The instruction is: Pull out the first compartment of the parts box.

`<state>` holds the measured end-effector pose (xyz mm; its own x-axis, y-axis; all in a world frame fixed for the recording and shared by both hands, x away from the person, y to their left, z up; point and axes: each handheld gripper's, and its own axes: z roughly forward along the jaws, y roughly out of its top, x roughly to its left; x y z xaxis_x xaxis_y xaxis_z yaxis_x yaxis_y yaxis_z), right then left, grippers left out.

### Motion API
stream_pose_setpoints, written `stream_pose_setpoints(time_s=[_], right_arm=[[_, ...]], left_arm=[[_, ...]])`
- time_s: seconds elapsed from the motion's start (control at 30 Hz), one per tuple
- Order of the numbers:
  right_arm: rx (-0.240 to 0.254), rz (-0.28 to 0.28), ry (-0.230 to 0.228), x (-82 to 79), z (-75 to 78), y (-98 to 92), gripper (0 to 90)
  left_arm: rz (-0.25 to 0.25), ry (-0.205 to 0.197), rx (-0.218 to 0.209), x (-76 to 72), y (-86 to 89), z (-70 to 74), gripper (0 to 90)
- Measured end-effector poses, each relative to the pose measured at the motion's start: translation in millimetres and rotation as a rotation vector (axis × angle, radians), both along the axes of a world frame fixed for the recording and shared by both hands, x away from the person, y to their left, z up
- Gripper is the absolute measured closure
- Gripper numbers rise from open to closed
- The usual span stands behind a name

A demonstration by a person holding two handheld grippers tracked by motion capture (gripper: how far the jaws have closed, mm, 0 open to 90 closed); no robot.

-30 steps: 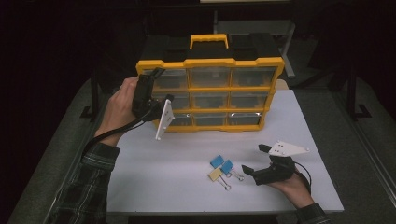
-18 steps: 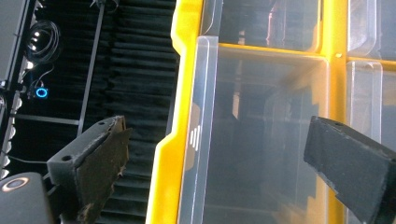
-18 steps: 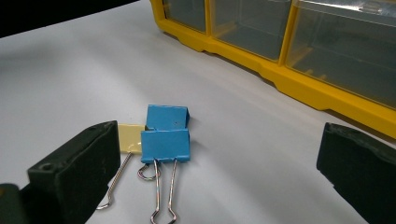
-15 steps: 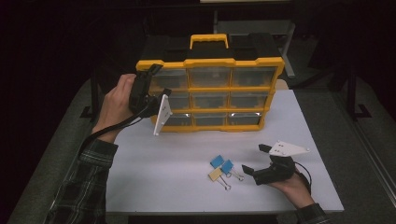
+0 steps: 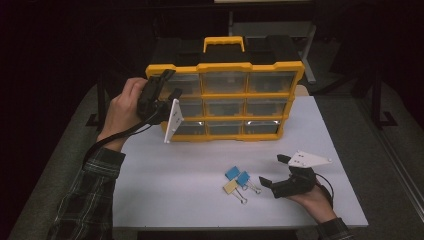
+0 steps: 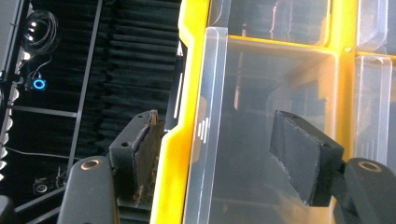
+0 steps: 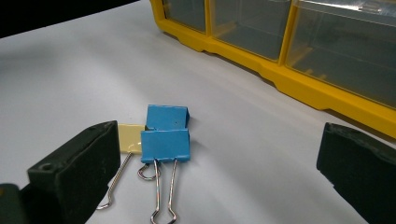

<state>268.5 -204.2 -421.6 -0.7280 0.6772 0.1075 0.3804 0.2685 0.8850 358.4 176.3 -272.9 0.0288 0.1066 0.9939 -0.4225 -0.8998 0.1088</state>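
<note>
Organizer box [image 5: 225, 102]: stands upright on its edge at the far middle of the table [image 5: 165, 200], its clear front toward the person and its yellow carry handle [image 5: 224, 44] pointing up; its long axis runs left to right.
Box make: hard yellow plastic frame with rounded corners, a black back, and three rows of three see-through drawers with glossy, smooth fronts.
Left gripper [image 5: 161, 95]: held at the box's upper left corner, pointing right toward the box. In the left gripper view the yellow side edge [image 6: 180, 140] and the edge of a clear drawer [image 6: 210, 130] lie between the jaws; one pad [image 6: 142, 158] lies against the outer side of the frame, the other pad [image 6: 303, 158] shows in front of the drawer, and contact there cannot be told. The jaws have just been closing and remain part way apart.
Right gripper [image 5: 274, 170]: rests low at the near right of the table, pointing left, jaws wide apart with nothing between them.
Binder clips [image 5: 239, 181]: two blue and one pale yellow, folded sheet metal with thin wire handles, lying close together on the table just left of the right gripper, the wire handles toward the near edge.
Table: flat, matte white top.
</note>
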Motion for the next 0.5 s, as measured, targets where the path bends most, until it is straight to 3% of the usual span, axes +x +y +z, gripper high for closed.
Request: stream_pose_setpoints(time_s=[0.3,0.5], right_arm=[[0.000,0.000,0.000,0.1,0.0,-0.3,0.0],[0.000,0.000,0.000,0.1,-0.1,-0.1,0.0]], left_arm=[[0.010,-0.005,0.002,0.7,0.3,1.2,38.7],[0.012,-0.020,0.001,0.9,-0.2,1.0,47.1]])
